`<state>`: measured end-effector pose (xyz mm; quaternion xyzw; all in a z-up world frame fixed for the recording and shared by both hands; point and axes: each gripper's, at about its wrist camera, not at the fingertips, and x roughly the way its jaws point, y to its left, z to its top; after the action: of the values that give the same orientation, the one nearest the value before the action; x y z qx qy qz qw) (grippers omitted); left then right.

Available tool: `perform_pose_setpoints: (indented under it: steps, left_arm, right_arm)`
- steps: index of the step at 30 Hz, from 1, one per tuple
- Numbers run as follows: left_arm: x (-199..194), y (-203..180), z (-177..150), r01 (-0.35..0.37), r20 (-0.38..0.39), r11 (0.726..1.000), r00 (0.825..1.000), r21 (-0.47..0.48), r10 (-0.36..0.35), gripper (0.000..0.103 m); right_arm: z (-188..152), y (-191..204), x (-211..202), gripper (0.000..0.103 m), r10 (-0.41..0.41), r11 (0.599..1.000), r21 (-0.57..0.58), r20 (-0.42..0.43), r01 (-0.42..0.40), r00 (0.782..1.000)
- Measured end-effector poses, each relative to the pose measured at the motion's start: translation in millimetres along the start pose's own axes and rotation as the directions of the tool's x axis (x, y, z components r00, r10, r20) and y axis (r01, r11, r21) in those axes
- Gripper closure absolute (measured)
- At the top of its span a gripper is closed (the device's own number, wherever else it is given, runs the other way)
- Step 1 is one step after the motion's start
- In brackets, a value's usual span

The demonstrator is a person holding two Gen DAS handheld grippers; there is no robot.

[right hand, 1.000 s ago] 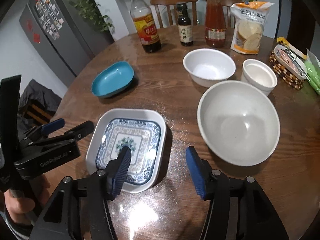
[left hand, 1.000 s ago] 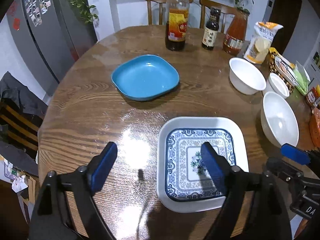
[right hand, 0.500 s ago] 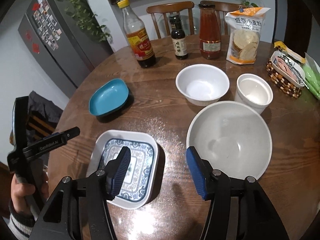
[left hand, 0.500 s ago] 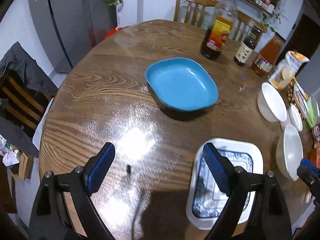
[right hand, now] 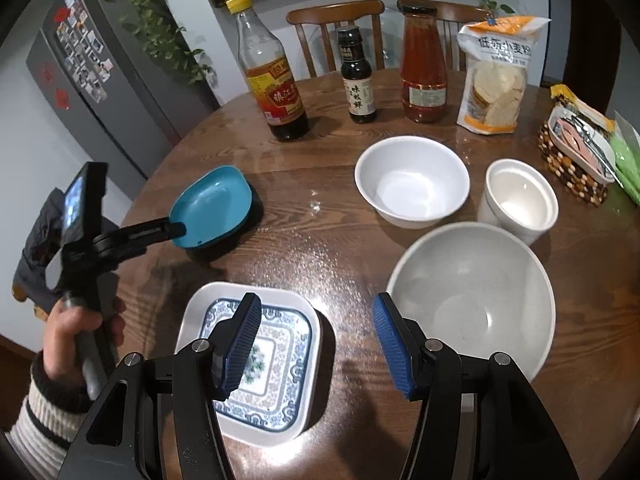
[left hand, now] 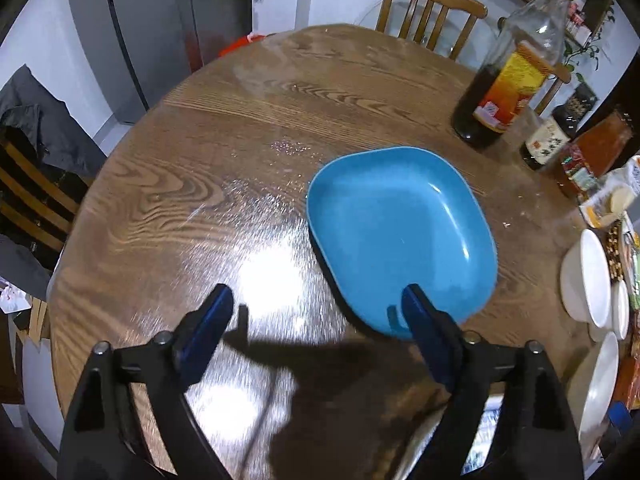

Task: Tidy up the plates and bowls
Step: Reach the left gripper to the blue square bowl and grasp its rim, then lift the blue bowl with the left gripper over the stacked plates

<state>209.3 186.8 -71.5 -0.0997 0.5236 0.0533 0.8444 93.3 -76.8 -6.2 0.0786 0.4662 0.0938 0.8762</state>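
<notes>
On the round table (right hand: 328, 168) sit a big bowl (right hand: 472, 300), a patterned plate (right hand: 256, 360) under the right gripper's (right hand: 316, 344) empty, parted fingers, and a blue plate (left hand: 400, 232) whose near rim the left gripper's (left hand: 316, 320) closing fingers straddle.

plates 2 (right hand: 214, 210) | bowls 3 (all white) (right hand: 412, 180) | bottles 3 (right hand: 276, 80) | chairs 2 (right hand: 336, 28)

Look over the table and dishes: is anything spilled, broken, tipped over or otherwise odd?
Nothing stands out. The blue plate, patterned plate and three white bowls sit upright and empty on the table; the bottles stand capped. Only faint specks near the blue plate.
</notes>
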Motion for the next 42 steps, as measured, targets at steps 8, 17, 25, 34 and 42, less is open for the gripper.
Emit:
perform_pose_setpoints:
  steps: [8, 17, 25, 34, 42]
  left_arm:
    - [24, -10, 12, 0.019, -0.026, 0.998, 1.0, 0.066, -0.018, 0.078]
    - [16, -26, -3, 0.125, -0.055, 0.966, 0.992, 0.226, -0.115, 0.088]
    - [16, -41, -11, 0.191, -0.087, 0.93, 0.981, 0.314, -0.172, 0.088]
    - [17, -48, -13, 0.252, -0.123, 0.896, 0.967, 0.367, -0.221, 0.088]
    - [20, -55, -14, 0.25, -0.125, 0.885, 0.968, 0.392, -0.218, 0.087]
  right_arm:
    - [12, 15, 21, 0.044, -0.016, 0.999, -0.042, -0.026, 0.015, 1.0]
    - [31, 34, 59, 0.045, -0.009, 0.995, -0.096, -0.054, 0.004, 0.999]
    - [39, 40, 105, 0.045, -0.065, 0.986, -0.157, -0.111, 0.047, 0.992]
    - [33, 40, 129, 0.055, -0.076, 0.984, -0.174, -0.148, 0.049, 0.986]
    - [35, 39, 138, 0.083, -0.097, 0.974, -0.218, -0.16, 0.06, 0.982]
